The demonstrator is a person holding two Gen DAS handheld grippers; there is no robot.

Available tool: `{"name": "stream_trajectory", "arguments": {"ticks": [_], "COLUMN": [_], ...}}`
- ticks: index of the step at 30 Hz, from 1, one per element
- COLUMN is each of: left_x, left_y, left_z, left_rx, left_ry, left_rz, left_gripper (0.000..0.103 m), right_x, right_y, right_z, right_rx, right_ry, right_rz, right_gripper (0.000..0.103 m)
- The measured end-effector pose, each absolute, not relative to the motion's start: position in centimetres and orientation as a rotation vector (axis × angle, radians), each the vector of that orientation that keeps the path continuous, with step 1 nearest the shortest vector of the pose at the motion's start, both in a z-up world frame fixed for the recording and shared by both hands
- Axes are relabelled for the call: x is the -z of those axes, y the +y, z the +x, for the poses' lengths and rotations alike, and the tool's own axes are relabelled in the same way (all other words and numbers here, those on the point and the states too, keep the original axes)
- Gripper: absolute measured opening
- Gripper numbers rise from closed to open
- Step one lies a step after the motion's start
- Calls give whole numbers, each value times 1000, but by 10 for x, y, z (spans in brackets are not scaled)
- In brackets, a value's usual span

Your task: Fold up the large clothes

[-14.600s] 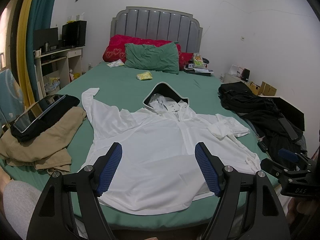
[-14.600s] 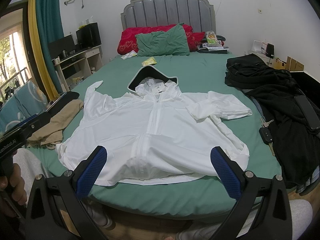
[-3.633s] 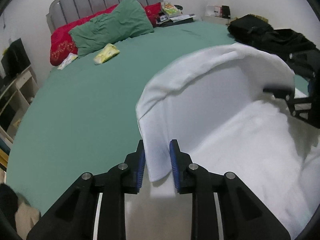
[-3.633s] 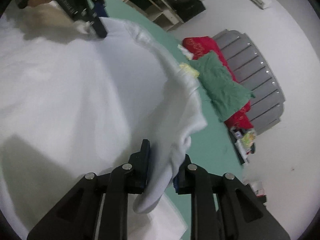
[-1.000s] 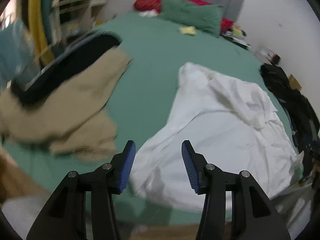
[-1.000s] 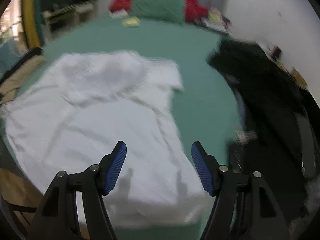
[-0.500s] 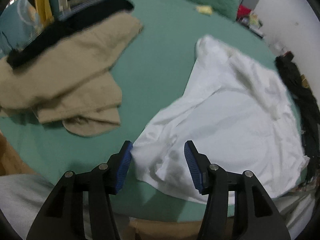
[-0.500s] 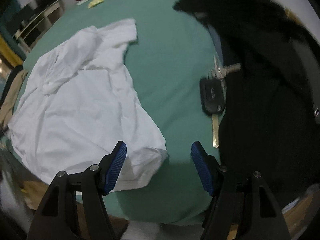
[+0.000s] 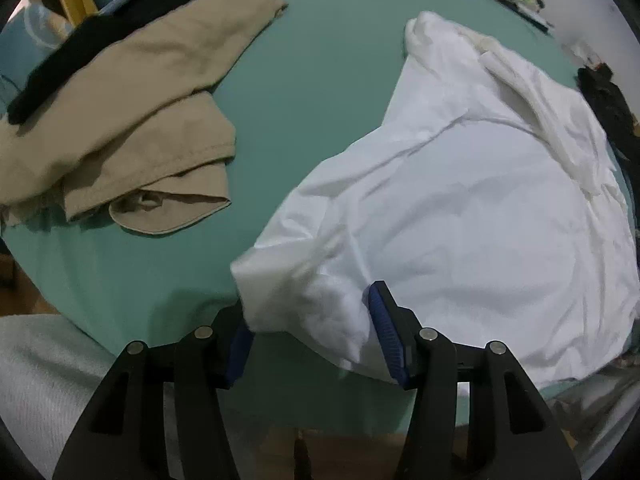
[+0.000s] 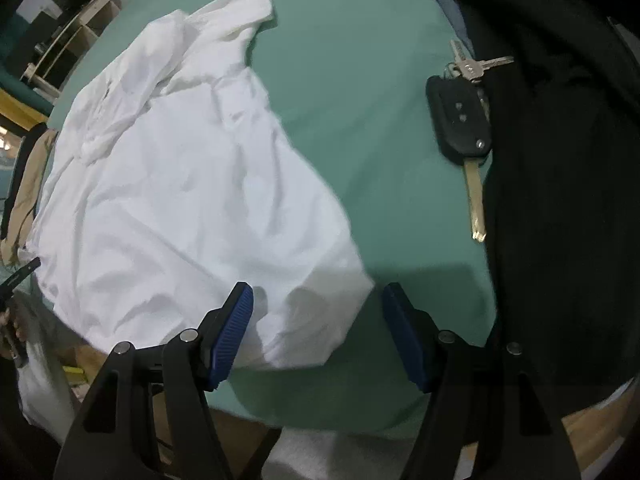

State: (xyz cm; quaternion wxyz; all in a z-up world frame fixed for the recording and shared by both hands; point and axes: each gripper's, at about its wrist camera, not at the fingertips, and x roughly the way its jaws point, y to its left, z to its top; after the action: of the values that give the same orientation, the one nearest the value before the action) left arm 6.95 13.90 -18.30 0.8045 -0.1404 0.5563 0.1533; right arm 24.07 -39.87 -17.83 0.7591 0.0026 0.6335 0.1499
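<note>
**Tools open at both near corners of the white jacket**

White jacket (image 9: 472,200) lies spread across the green bed (image 9: 320,92), filling the centre and right of my left wrist view and the left and centre of my right wrist view. Its folded-in upper part sits toward the top of both frames.

My left tool (image 9: 310,336) is wide open at the lower centre of its frame. The jacket's near corner bunches up between the blue pads (image 9: 386,336), but the jaws stand apart and clamp nothing. The left-hand pad is partly hidden behind the cloth.

My right tool (image 10: 316,336) is wide open too, at the lower centre of its frame. The other near corner of the jacket lies between its blue pads, nearer the left-hand one, and green sheet shows beside the right-hand one.

Beige clothes (image 9: 120,112) are heaped at the upper left of the left view, with a dark item (image 9: 80,52) lying over them. In the right view a car key (image 10: 464,128) rests on the sheet at the upper right, just beside a pile of black clothes (image 10: 568,160).
</note>
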Motion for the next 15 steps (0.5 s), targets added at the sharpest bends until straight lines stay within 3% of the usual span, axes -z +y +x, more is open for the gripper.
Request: {"name": "stream_trajectory", "arguments": {"ticks": [2,3,4,6,15], "left_x": [183,183,182,181,129], "left_y": [135,134,135,138,128], "left_z": [70,71,71,67,41], "left_rx": [-325,-318,-307,-255,-230], "left_ry": [1186,1187,1183,1177,998], "left_rz": [-273,-275,-285,-352,-348], "left_gripper": [57,53,34,8,5], "right_x": [179,180,179,169,104], "right_y": [-393,-387,-383,-370,-380], "right_z": [236,232,229,220,184], "right_rx": [-362,-407,-442,-475,-437], "right_ry": [1377,1385,1381,1336,1102], "right_rz": [-12,-18,-23,-90,-134], "right_gripper": [46,12,4,4,3]}}
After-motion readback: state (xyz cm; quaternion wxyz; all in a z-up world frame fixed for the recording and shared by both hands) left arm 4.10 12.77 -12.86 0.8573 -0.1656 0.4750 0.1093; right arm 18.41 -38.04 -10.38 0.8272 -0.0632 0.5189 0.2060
